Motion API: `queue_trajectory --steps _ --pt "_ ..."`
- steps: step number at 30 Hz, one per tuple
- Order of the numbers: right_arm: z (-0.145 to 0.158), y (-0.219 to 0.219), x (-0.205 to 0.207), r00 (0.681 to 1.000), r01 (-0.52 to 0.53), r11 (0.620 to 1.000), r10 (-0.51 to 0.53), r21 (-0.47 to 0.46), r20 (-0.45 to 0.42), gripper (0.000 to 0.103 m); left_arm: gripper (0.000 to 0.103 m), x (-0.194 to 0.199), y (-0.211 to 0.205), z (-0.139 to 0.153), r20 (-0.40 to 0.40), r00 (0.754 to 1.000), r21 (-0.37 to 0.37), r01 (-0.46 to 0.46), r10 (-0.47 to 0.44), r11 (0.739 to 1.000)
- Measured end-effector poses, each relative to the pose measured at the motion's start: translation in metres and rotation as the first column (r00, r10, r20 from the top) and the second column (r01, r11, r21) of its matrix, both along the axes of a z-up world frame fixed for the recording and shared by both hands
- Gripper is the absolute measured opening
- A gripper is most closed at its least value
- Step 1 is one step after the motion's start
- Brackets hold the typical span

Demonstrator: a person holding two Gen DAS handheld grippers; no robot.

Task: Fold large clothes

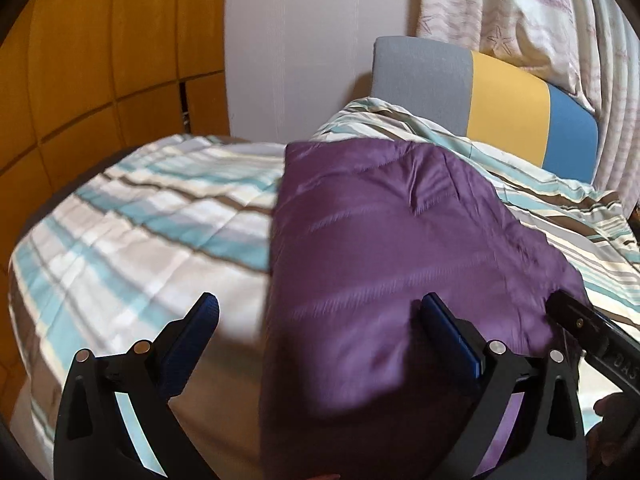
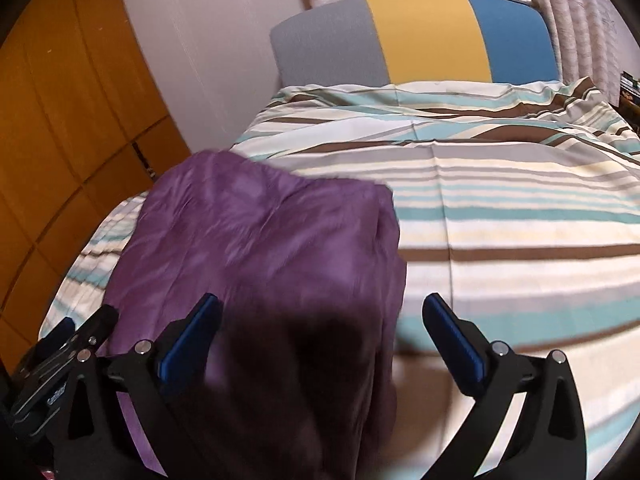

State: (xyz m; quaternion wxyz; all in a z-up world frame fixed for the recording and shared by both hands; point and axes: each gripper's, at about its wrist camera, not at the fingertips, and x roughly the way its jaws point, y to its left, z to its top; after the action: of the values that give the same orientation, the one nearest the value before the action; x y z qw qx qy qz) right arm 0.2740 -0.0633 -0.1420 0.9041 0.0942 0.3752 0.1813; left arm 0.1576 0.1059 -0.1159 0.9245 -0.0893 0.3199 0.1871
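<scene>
A large purple quilted garment (image 1: 384,248) lies folded in a long strip on the striped bed cover (image 1: 140,220). My left gripper (image 1: 320,320) is open above its near left edge, holding nothing. In the right wrist view the purple garment (image 2: 272,248) lies left of centre on the striped cover (image 2: 520,208). My right gripper (image 2: 320,320) is open above the garment's near right edge, empty. Each gripper shows at the edge of the other's view: the right one (image 1: 592,336) and the left one (image 2: 68,352).
A headboard (image 2: 420,36) in grey, yellow and blue stands at the far end of the bed. A patterned curtain (image 1: 540,20) hangs behind it. A white wall (image 1: 300,60) and orange wooden cabinets (image 1: 100,60) are on the left.
</scene>
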Motion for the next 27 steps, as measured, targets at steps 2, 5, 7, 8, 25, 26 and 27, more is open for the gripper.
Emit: queue_trajectory --steps 2,5,7,8,25,26,27 --pt "0.002 -0.003 -0.016 1.000 -0.010 1.000 0.010 -0.006 0.001 0.101 0.100 -0.015 0.000 -0.001 -0.002 1.000 -0.023 -0.007 0.006 1.000" --pt "0.005 -0.010 -0.039 1.000 -0.026 1.000 0.026 -0.005 0.006 0.101 0.100 -0.037 -0.002 -0.001 -0.010 1.000 -0.042 -0.006 0.006 0.999" --pt "0.008 -0.014 -0.052 0.999 -0.040 0.999 0.040 0.002 0.003 0.101 0.100 -0.050 -0.008 0.003 -0.018 1.000 -0.021 0.002 -0.003 1.000" --pt "0.009 -0.017 -0.061 0.999 -0.053 0.999 0.053 0.009 0.001 0.101 0.100 -0.056 -0.010 0.005 -0.012 1.000 -0.011 0.014 -0.014 1.000" --pt "0.053 -0.039 -0.140 0.992 -0.093 0.996 0.094 -0.014 0.086 0.101 0.100 -0.130 -0.034 0.046 0.044 0.994 -0.018 0.100 -0.100 0.995" --pt "0.053 -0.039 -0.141 0.991 -0.094 0.995 0.095 -0.017 0.091 0.101 0.100 -0.132 -0.036 0.047 0.047 0.994 -0.022 0.103 -0.102 0.994" --pt "0.054 -0.039 -0.142 0.990 -0.096 0.995 0.098 -0.018 0.098 0.101 0.100 -0.132 -0.036 0.048 0.048 0.993 -0.022 0.106 -0.105 0.994"
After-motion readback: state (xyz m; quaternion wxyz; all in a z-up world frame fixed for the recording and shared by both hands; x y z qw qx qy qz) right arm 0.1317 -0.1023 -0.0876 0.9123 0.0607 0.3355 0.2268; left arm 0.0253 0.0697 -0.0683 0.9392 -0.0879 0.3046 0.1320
